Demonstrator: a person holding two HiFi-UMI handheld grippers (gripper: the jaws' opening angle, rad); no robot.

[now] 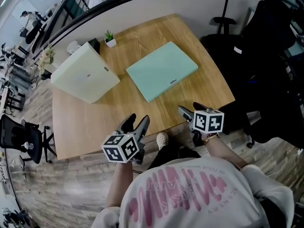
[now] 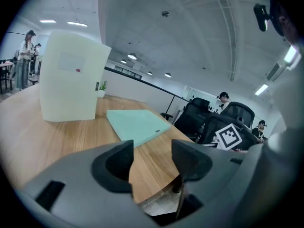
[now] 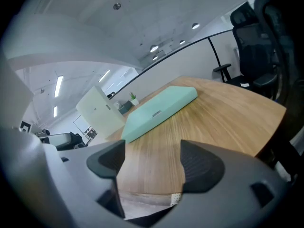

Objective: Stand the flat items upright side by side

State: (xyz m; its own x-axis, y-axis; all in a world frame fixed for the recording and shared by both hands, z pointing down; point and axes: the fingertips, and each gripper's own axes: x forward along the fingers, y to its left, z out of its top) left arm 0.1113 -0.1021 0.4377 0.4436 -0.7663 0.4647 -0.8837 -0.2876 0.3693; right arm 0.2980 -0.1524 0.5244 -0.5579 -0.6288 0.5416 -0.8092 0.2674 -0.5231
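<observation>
A mint-green flat case (image 1: 161, 70) lies flat on the wooden table (image 1: 95, 122); it also shows in the left gripper view (image 2: 137, 125) and the right gripper view (image 3: 159, 108). A pale cream case (image 1: 85, 72) stands upright at the far left, seen too as a tall slab (image 2: 71, 77) and further off (image 3: 102, 110). My left gripper (image 1: 136, 124) hovers at the table's near edge, open and empty. My right gripper (image 1: 190, 110) is open and empty at the near edge too, right of the left one.
A small potted plant (image 1: 109, 38) and a white object (image 1: 72, 47) sit at the table's far edge. Black office chairs (image 1: 266, 46) crowd the right side; another chair (image 1: 21, 137) stands left. The person's shoe (image 1: 162, 139) is below the near edge.
</observation>
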